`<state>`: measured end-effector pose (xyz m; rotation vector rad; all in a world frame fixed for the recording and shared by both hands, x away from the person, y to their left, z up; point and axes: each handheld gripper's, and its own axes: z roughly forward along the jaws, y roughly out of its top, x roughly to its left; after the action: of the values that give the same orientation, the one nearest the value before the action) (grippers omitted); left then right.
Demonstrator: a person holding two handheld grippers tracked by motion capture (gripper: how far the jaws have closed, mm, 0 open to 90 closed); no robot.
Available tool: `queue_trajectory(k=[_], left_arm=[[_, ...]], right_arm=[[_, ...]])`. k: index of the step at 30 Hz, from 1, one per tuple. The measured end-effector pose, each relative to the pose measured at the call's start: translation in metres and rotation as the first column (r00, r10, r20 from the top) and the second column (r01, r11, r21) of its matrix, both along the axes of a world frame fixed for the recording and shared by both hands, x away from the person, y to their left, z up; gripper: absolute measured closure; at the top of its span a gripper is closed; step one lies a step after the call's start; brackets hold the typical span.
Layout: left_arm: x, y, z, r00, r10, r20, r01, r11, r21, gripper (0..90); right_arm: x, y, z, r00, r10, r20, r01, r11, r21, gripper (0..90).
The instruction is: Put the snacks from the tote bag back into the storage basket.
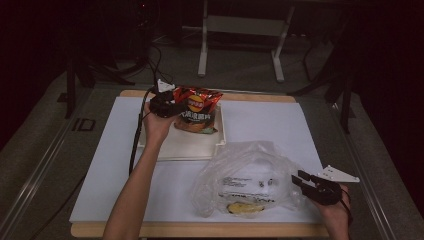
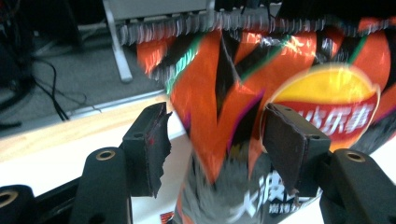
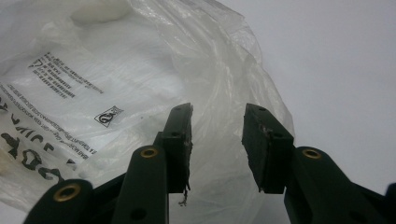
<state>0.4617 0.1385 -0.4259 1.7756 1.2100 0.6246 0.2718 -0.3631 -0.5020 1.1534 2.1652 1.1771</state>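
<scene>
An orange and black chip bag (image 1: 197,106) stands on a cream tray (image 1: 185,146) at the back of the table. My left gripper (image 1: 174,104) is at the bag's left side. In the left gripper view the open jaws (image 2: 217,112) stand on either side of the bag's crinkled front (image 2: 210,102), with a gap at the left pad (image 2: 152,144). A crumpled clear plastic bag (image 1: 245,175) with black print lies near the front, and something yellow (image 1: 245,207) is inside it. My right gripper (image 1: 297,178) is open at the bag's right edge, and thin plastic (image 3: 140,79) shows beyond and between its jaws (image 3: 219,112).
A white sheet (image 1: 115,170) covers the wooden table (image 1: 200,230). The left gripper's black cable (image 1: 134,145) runs along the tray's left side. White frame legs (image 1: 202,50) and cables stand on the dark floor behind the table.
</scene>
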Motion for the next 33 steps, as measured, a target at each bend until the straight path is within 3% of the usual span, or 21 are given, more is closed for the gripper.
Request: queue_trajectory(k=[4,7,13,15,20,33], left_arm=[[0.011,-0.009,-0.014,0.9983,0.019,-0.055,-0.018,0.9995,0.025,40.8],[0.016,-0.02,-0.022,0.9974,0.022,-0.068,-0.02,0.9992,0.034,39.4],[0.023,-0.021,-0.021,0.9928,0.066,-0.1,-0.065,0.9978,0.013,38.1],[0.023,-0.022,-0.019,0.993,0.072,-0.094,-0.069,0.997,0.034,38.1],[0.022,-0.021,-0.016,0.9935,0.076,-0.084,-0.074,0.997,0.024,37.9],[-0.001,-0.013,-0.003,0.9996,0.023,-0.018,-0.022,0.9991,0.037,35.4]], right_arm=[[0.0,0.0,-0.001,1.0,-0.002,-0.004,0.002,1.0,0.0,62.6],[0.0,-0.001,-0.001,1.0,-0.003,-0.003,0.003,1.0,0.003,62.6],[-0.001,-0.002,0.0,1.0,-0.004,0.0,0.004,1.0,0.004,62.6],[-0.001,-0.002,0.0,1.0,-0.004,0.0,0.004,1.0,0.004,62.6],[0.0,-0.002,0.0,1.0,-0.003,-0.001,0.003,1.0,0.002,62.6],[-0.001,-0.001,0.0,1.0,-0.005,-0.004,0.005,1.0,0.001,62.6]])
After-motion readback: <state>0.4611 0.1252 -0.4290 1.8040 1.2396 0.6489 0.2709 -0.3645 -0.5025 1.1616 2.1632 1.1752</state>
